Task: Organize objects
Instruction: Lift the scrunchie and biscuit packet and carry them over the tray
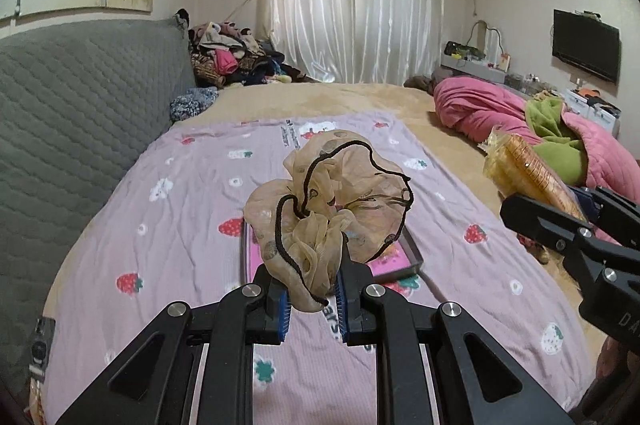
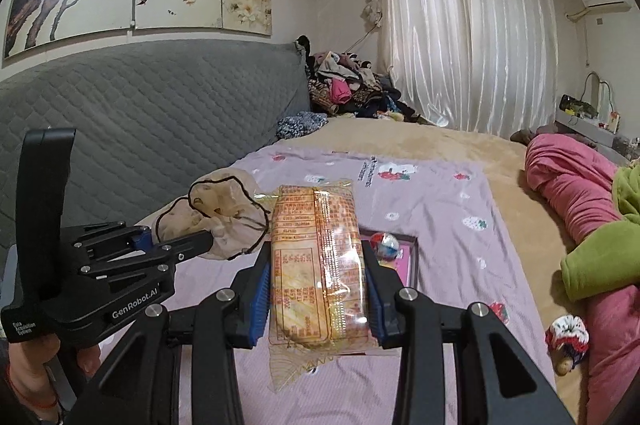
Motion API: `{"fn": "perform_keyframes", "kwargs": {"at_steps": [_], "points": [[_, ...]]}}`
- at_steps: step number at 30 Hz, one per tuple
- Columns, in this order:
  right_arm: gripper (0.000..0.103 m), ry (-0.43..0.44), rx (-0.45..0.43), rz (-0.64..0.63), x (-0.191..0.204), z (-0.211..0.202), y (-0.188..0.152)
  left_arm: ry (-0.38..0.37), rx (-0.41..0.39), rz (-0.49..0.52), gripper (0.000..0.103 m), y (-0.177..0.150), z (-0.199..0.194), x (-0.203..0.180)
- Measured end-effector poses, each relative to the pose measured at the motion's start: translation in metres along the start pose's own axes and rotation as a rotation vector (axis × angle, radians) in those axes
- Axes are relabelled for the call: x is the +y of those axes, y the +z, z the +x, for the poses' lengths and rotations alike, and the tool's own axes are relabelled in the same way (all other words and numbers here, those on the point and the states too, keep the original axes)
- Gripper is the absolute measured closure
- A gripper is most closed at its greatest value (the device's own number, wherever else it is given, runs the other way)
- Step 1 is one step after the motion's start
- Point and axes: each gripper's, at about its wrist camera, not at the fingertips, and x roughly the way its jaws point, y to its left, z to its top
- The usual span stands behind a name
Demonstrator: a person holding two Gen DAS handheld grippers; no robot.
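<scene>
Pinching a beige scrunchie (image 1: 328, 209) between its blue pads (image 1: 283, 309), the left gripper (image 1: 312, 301) holds it above the pink tray (image 1: 400, 261), which lies on the strawberry sheet (image 1: 160, 225). Just right of the scrunchie, the right gripper (image 2: 318, 289) is clamped on a snack packet (image 2: 318, 257), also above the tray.

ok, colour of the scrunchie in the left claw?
Sheer beige scrunchie with dark spots and black cord trim; left wrist view shows it best.
</scene>
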Motion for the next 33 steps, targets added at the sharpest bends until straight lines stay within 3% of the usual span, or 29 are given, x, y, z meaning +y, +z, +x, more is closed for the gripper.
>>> {"fn": "perform_keyframes", "kwargs": {"at_steps": [18, 26, 33], "points": [[0.063, -0.039, 0.004, 0.003, -0.022, 0.063, 0.037, 0.031, 0.010, 0.020, 0.085, 0.049, 0.071, 0.016], [0.063, -0.047, 0.051, 0.025, -0.042, 0.119, 0.034, 0.015, 0.063, -0.004, 0.085, 0.046, 0.141, 0.028], [0.063, -0.052, 0.151, 0.037, -0.056, 0.192, 0.002, -0.005, 0.138, -0.015, 0.085, 0.020, 0.218, 0.030]]}}
